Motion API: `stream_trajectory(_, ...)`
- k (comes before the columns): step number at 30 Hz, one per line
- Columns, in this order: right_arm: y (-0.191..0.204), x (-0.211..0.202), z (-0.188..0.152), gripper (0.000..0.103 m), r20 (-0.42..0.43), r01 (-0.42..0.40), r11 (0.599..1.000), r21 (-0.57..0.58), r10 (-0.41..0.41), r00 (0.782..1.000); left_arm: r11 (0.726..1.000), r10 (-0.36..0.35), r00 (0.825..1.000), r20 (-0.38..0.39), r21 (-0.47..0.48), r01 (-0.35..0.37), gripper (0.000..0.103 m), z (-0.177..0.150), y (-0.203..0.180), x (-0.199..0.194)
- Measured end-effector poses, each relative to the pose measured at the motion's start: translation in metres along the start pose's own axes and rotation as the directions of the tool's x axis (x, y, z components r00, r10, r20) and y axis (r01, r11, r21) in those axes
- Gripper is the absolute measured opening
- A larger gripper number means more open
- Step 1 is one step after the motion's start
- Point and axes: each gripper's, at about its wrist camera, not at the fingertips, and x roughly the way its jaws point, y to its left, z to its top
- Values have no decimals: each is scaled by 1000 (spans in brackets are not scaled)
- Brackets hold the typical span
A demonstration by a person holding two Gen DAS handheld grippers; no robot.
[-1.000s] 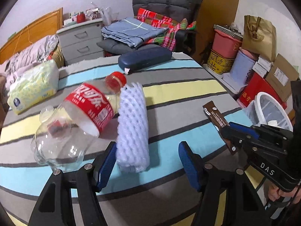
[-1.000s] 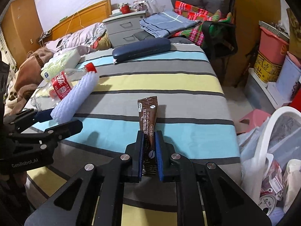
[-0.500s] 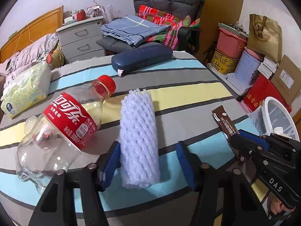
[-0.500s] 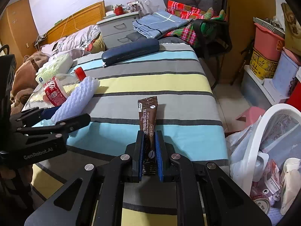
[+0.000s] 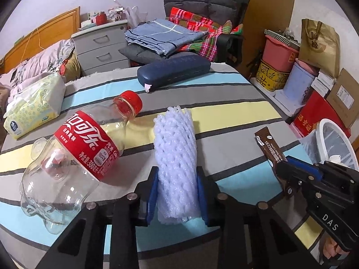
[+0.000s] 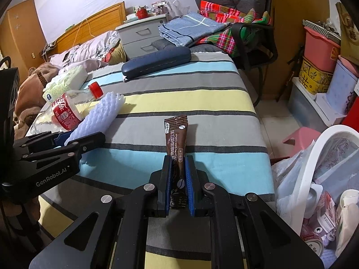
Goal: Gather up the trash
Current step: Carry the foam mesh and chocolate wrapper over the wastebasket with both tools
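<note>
My left gripper [image 5: 177, 192] is clamped on the near end of the foam net [image 5: 175, 154], both blue pads pressing its sides at lower centre of the left view. It points steeply down at the table [image 5: 235, 116]. The net is a white tube lying flat, its long axis running away from me toward the upper centre, its far frayed end on the yellow stripe.

My right gripper [image 6: 177, 186] is closed on the coffee sachet [image 6: 176, 139], low in the right view's centre. The sachet stands upright out of the pads, long axis pointing up the frame, its crimped top free above the cloth. In the left view I see this gripper at lower right, tilted down, a bit of my hand [image 5: 334, 248] under it.

Just left of the net lies the bottle [image 5: 74, 157], on its side, red cap toward the upper right, close beside the net. Beyond them a blue case [image 5: 174, 72] sits across the table's far edge, and a tissue pack [image 5: 31, 105] at upper left.

The table's right edge drops off near my right gripper; past it, at the right view's lower right, the white bin [image 6: 314, 174] stands with a bag and trash inside. The striped middle between the two grippers is bare.
</note>
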Motion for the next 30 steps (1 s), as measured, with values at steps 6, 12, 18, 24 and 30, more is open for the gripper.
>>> stream_trajectory(6,0,-2,-1,11,11,-6,1000,2,6,1000,1000,0,1000,7,-14,1,31,-5,0,-10)
stream_trajectory(12,2,-12,-2,11,39,-12,1000,6,12,999,1000,8,1000,22,-27,-7,31,-13,-1,-27)
stream_trajectory(18,4,-27,-5,11,68,-27,1000,9,26,997,1000,1,999,48,-32,1,31,-22,-10,-55)
stream_trajectory(24,-1,-47,-8,11,106,-26,999,27,23,994,1000,-23,994,106,1,23,31,-26,-33,-89)
stream_trajectory(30,-12,-71,-13,11,151,-10,999,44,3,988,999,-41,989,145,34,37,31,-29,-59,-114)
